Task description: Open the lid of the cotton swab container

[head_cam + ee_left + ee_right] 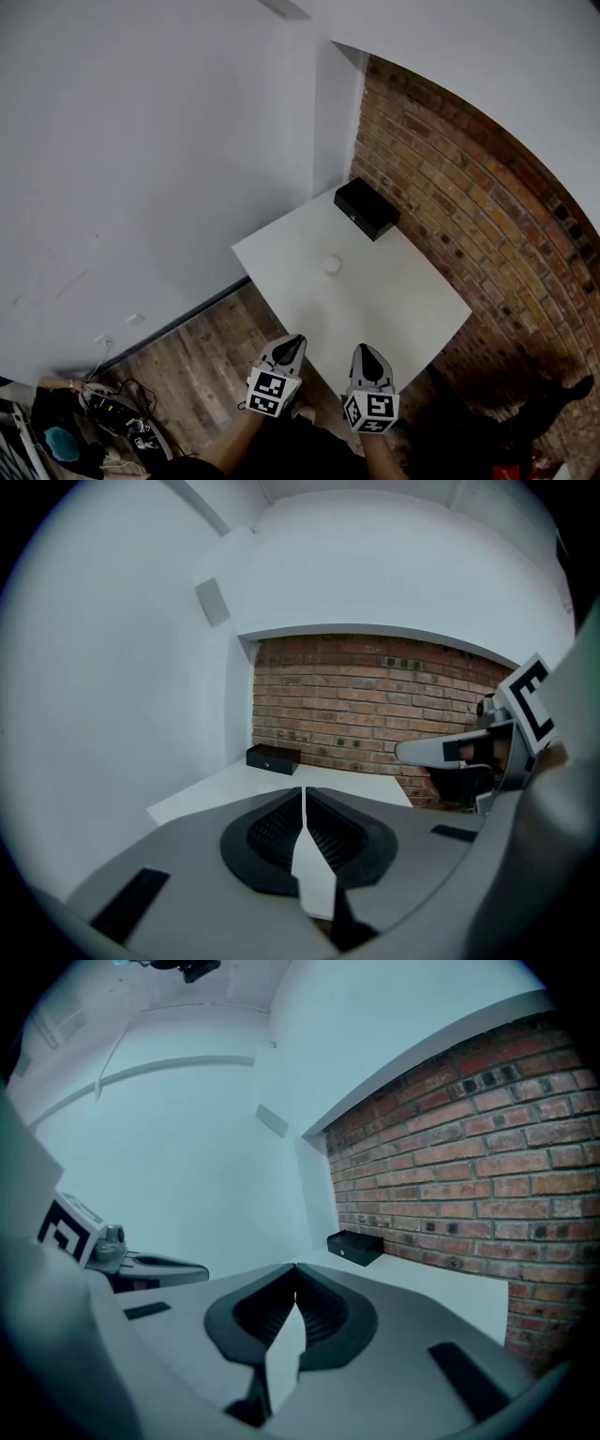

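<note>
Head view: the container (332, 265), a small round white item, stands alone near the middle of the white table (412, 319), well apart from both claws. The left claw (292, 345) and right claw (367, 354) hover side by side over the near table edge, pointing toward it, each empty. A black box (367, 208) sits at the far edge against the brick wall (469, 187). At this size it cannot be told whether the lid is on or how it fastens, and no swabs are visible. The box is closed and its contents are unseen. Left gripper view: the jaws are pressed together with nothing between them. The table and box lie ahead and the right claw shows at the right. The container is not visible here, probably masked by the claw's own body. Right gripper view: the jaws are likewise fully closed on nothing. The box sits ahead beside the bricks and the left claw shows at the left, and again the container is not in sight. Assessment of risk: both claws must open before any grasp, and arriving closed would likely knock the light container over or slide it across the smooth top. Pulling the lid without the other claw steadying the body would probably lift or tip the whole item and spill any contents. White on white makes misjudging its position likely.
</note>
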A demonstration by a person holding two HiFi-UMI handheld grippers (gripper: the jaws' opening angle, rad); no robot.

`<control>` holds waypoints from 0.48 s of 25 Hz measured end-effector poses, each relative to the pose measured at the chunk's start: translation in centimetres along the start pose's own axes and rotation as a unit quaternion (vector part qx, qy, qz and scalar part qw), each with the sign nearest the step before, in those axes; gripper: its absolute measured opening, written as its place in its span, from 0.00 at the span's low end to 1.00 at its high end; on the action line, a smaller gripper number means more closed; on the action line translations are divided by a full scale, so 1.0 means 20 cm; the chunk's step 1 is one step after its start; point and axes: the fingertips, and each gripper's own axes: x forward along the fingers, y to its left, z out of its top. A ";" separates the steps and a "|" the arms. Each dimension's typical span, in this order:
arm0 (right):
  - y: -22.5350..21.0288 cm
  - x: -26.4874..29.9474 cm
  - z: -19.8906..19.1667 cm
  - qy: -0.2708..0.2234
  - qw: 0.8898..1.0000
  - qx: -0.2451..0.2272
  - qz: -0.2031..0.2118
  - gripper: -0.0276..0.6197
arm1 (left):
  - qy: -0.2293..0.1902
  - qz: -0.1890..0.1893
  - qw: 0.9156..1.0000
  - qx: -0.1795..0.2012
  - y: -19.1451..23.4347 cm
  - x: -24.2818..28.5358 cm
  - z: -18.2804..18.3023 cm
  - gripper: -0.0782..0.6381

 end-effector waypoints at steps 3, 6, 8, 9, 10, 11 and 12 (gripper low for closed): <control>0.00 0.07 0.00 0.003 1.000 -0.002 -0.001 0.07 | 0.001 -0.004 1.000 -0.003 0.05 0.06 0.00 0.13; 0.00 0.14 0.02 0.007 1.000 -0.004 -0.005 0.07 | 0.005 -0.011 1.000 -0.008 0.11 0.14 0.00 0.13; -0.01 0.20 0.03 0.010 1.000 -0.007 -0.010 0.07 | 0.006 -0.016 1.000 -0.010 0.14 0.20 0.01 0.13; -0.02 0.23 0.04 0.011 1.000 -0.008 -0.013 0.07 | 0.007 -0.020 1.000 -0.010 0.16 0.24 0.02 0.13; -0.04 0.26 0.05 0.013 1.000 -0.008 -0.017 0.07 | 0.008 -0.023 1.000 -0.009 0.17 0.27 0.02 0.13; -0.05 0.29 0.06 0.015 1.000 -0.008 -0.021 0.07 | 0.010 -0.027 1.000 -0.009 0.19 0.31 0.02 0.13; -0.05 0.32 0.06 0.016 1.000 -0.009 -0.025 0.07 | 0.012 -0.031 0.999 -0.008 0.21 0.34 0.02 0.13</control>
